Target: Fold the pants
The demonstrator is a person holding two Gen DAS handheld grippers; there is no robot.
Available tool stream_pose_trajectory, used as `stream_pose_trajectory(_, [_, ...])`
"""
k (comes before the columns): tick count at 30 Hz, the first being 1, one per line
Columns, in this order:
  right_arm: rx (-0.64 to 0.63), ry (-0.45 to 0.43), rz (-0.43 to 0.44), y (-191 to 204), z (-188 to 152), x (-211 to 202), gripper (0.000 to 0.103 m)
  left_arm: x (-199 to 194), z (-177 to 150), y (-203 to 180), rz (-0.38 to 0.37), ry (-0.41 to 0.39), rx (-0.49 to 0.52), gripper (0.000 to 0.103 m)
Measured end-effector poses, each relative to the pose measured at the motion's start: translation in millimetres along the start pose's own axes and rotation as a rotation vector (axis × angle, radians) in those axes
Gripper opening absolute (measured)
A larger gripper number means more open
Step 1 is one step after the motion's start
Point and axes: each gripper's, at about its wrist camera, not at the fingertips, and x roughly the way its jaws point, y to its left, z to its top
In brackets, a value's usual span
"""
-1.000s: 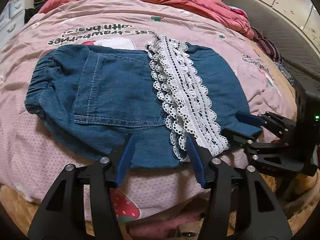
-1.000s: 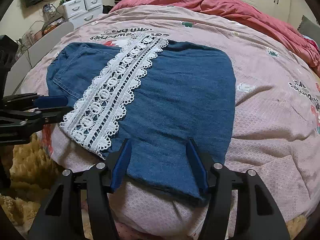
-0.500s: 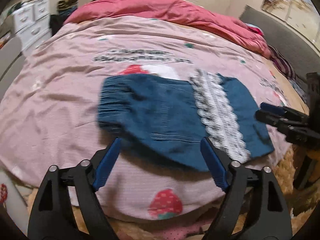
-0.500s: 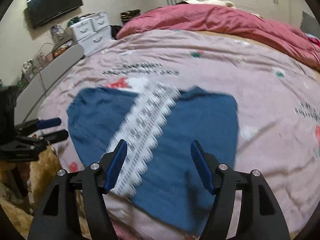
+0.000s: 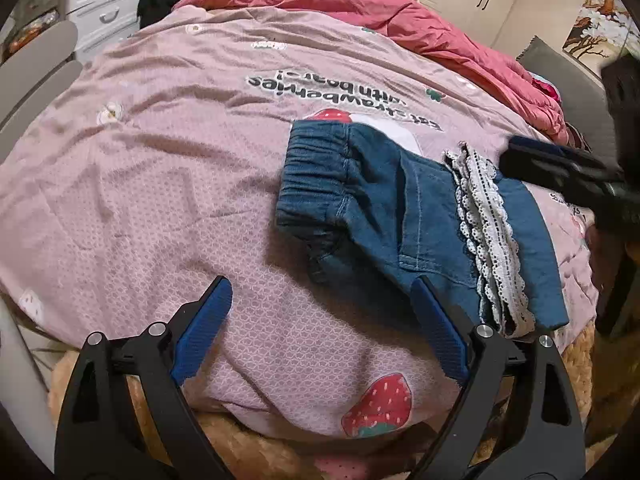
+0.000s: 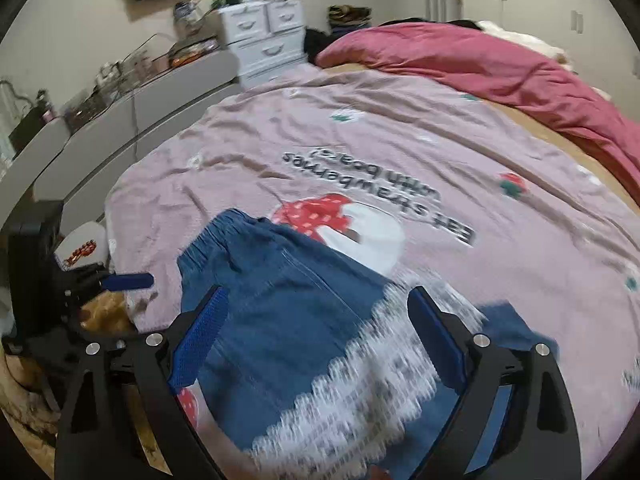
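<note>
Left wrist view: folded denim pants (image 5: 384, 216) lie on the pink bedspread (image 5: 160, 168), long axis waistband-to-lace-hem, ahead-right of the left gripper (image 5: 320, 328) (jaws just opened wide, empty); right gripper (image 6: 318, 332), likewise just spread and empty, hovers directly over them, nearer.

right gripper (image 6: 318, 326) just opened wide, empty above folded pants (image 6: 288, 304).

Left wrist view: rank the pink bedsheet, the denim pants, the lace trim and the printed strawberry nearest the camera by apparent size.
1. pink bedsheet
2. denim pants
3. lace trim
4. strawberry, though nearness to the camera enlarges it.
</note>
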Motion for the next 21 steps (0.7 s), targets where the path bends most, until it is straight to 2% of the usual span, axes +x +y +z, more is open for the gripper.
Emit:
stream_pose_trajectory(3, [-0.036,0.052,0.026,5,14,21,0.091,3,-2,2,-0.015,0.007,-0.016,0.084])
stream_pose_trajectory(6, [-0.045,0.095,0.073,11,29,39,0.091,6,-2,2,-0.073,0.004,-0.054,0.081])
stream_pose_trajectory(7, [-0.050,0.103,0.081,14,34,44,0.091,7,-1,3,-0.116,0.004,-0.073,0.072])
stream_pose_trajectory(8, [-0.063,0.111,0.101,18,38,49,0.091,9,-1,2,-0.147,0.008,-0.086,0.067])
stream_pose_trajectory(10, [-0.092,0.127,0.120,26,45,59,0.091,16,-2,2,-0.173,0.027,-0.106,0.054])
stream_pose_trajectory(13, [-0.136,0.169,0.151,37,53,75,0.091,28,-4,6,-0.171,0.054,-0.122,0.051])
stream_pose_trajectory(17, [-0.183,0.231,0.176,49,57,97,0.090,32,-6,9,-0.190,0.052,-0.137,0.051])
stream_pose_trajectory(21, [-0.184,0.290,0.199,50,55,121,0.088,34,-7,10,-0.192,0.052,-0.137,0.051])
